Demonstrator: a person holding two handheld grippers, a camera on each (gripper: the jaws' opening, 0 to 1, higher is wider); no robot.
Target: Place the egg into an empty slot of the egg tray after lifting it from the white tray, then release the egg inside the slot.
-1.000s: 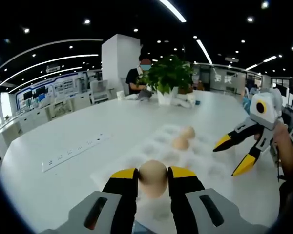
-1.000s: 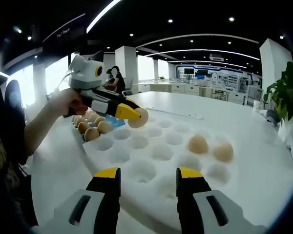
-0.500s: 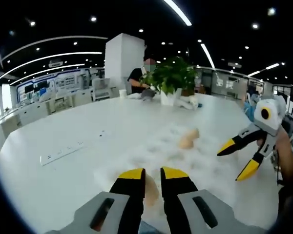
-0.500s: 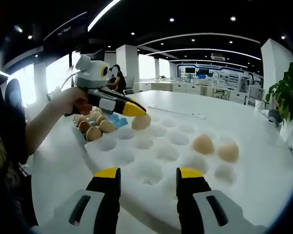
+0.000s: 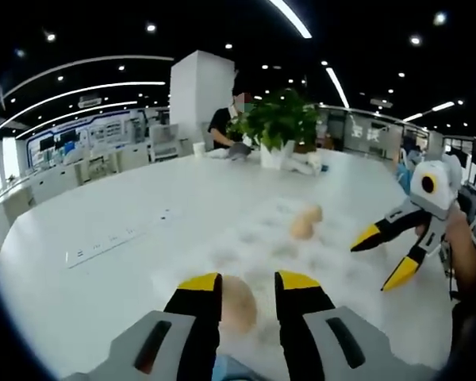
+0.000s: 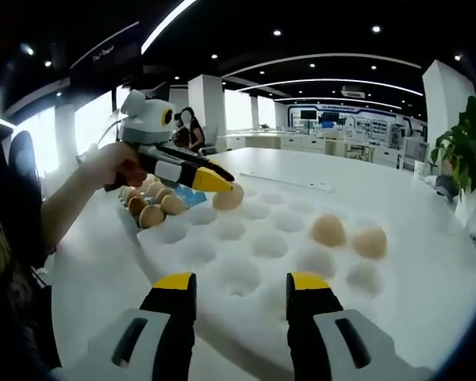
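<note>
Left gripper: in the left gripper view its yellow-tipped jaws rise from the bottom centre, parted, with the egg low between them. The egg sits nearer the left jaw; whether either jaw touches it cannot be told. In the right gripper view the same gripper enters from the upper left, held by a person's hand, its tips at the egg, which rests in a slot at the far left corner of the egg tray.

Right gripper: in the right gripper view its jaws stand wide apart at the bottom centre, holding nothing, above the near edge of the egg tray. In the left gripper view it appears at the right edge of the frame, jaws spread and empty.

Two further eggs lie side by side in slots at the right of the egg tray in the right gripper view. A group of brown eggs sits left of the egg tray, below the left gripper; their container cannot be made out.

The egg tray stands on a white table. A white power strip lies at centre left in the left gripper view, and a potted plant stands at upper centre.
</note>
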